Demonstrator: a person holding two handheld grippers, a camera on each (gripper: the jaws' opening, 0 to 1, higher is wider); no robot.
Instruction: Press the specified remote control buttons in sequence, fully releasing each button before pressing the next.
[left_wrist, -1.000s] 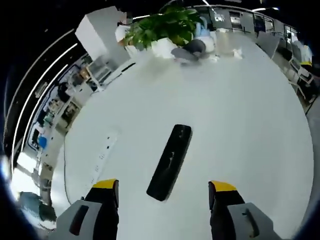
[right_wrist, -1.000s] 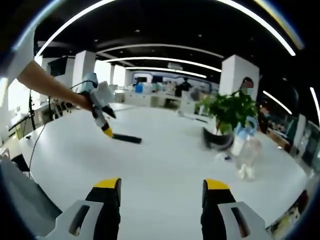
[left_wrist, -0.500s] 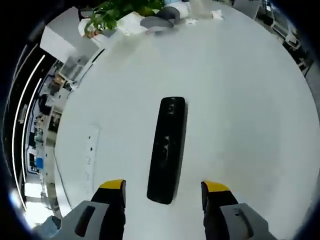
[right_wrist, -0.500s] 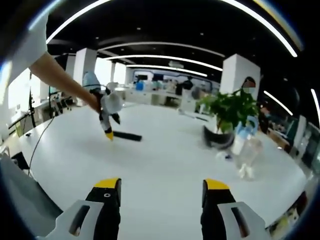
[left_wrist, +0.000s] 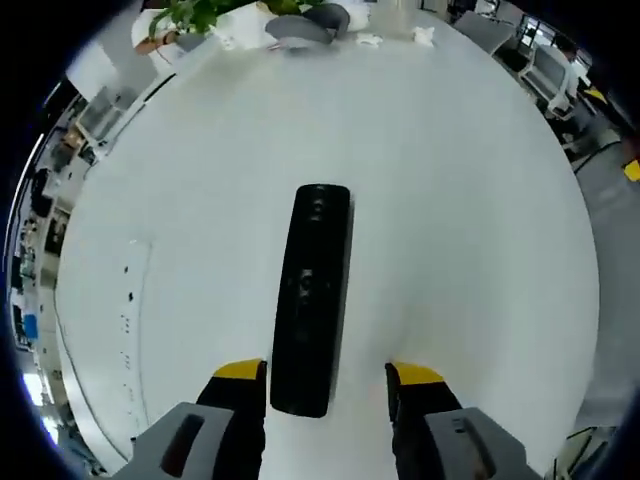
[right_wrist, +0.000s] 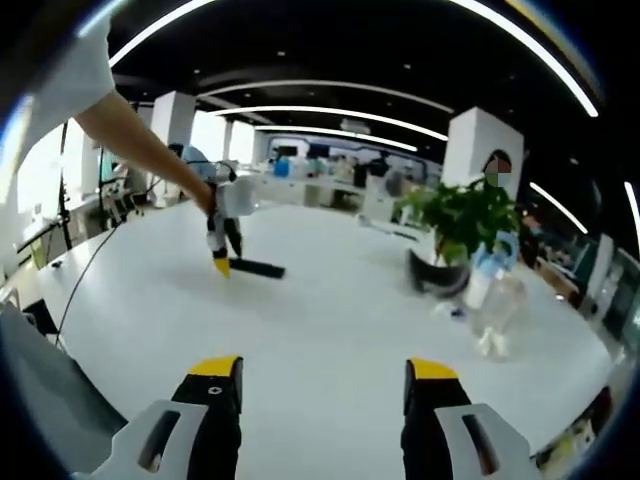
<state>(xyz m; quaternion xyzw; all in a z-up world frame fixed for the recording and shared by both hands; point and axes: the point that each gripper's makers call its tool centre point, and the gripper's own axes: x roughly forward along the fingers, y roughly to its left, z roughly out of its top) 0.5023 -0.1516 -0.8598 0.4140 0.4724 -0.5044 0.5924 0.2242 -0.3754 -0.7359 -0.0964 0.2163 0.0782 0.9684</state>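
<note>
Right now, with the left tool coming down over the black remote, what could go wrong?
1. The left tool is open, its jaws on either side of the black remote's near end. A tip might land off the intended button or nudge the remote along the smooth white table.
2. The remote lies loose, with nothing bracing it, so pressing near its end could tip or slide it.
3. The right tool hovers far off, so it probably cannot steady the remote.
</note>
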